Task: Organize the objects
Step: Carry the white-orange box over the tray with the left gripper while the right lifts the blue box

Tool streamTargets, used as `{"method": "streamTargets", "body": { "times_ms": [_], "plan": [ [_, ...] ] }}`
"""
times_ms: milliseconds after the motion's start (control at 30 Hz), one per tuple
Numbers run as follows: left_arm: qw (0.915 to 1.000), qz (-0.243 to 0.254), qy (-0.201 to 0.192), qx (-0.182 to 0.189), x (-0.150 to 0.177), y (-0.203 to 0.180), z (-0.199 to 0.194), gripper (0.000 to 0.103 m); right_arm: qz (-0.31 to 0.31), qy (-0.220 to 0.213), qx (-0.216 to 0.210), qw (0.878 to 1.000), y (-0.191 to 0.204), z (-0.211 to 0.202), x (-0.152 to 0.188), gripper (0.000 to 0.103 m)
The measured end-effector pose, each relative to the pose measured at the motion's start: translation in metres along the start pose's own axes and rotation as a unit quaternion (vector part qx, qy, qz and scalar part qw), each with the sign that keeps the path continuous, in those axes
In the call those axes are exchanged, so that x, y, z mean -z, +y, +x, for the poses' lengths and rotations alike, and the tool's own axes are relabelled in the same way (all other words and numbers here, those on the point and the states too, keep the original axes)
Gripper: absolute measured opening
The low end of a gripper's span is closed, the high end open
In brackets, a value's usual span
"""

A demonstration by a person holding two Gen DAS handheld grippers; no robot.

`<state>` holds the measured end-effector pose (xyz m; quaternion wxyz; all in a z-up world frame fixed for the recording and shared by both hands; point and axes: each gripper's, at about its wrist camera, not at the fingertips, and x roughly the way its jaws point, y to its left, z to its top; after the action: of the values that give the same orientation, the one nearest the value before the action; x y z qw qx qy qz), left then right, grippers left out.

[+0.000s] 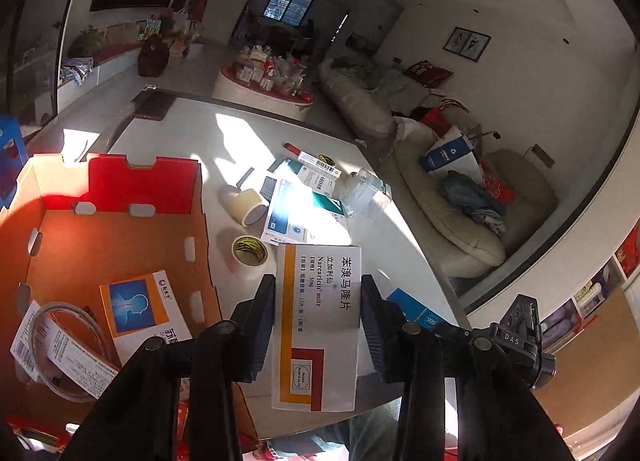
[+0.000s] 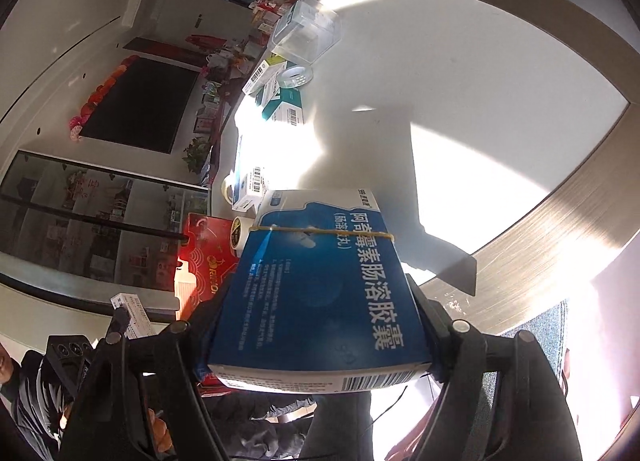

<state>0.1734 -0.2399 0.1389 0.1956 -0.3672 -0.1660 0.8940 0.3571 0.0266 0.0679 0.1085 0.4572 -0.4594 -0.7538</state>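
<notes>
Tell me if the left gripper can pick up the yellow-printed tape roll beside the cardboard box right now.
Probably not. The left gripper is shut on the white and orange medicine box, so its jaws are occupied. The tape roll sits uncovered on the table just ahead, but the box must go first.

Left gripper (image 1: 318, 325): black, ribbed pads, round silver screws. Right gripper (image 2: 316, 325): black, same screws, "DAS" mark. Person: blue jeans (image 1: 320, 441).
</notes>
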Motion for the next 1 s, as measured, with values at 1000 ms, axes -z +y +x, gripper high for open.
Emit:
{"method": "streamTargets", "body": {
  "times_ms": [1000],
  "plan": [
    [0.9978,-0.037,-0.025,-0.049,0.007,0.036,-0.02,0.043,0.001,0.02,-0.005,1.0,0.008,0.013,0.01,0.076]
  ]
}}
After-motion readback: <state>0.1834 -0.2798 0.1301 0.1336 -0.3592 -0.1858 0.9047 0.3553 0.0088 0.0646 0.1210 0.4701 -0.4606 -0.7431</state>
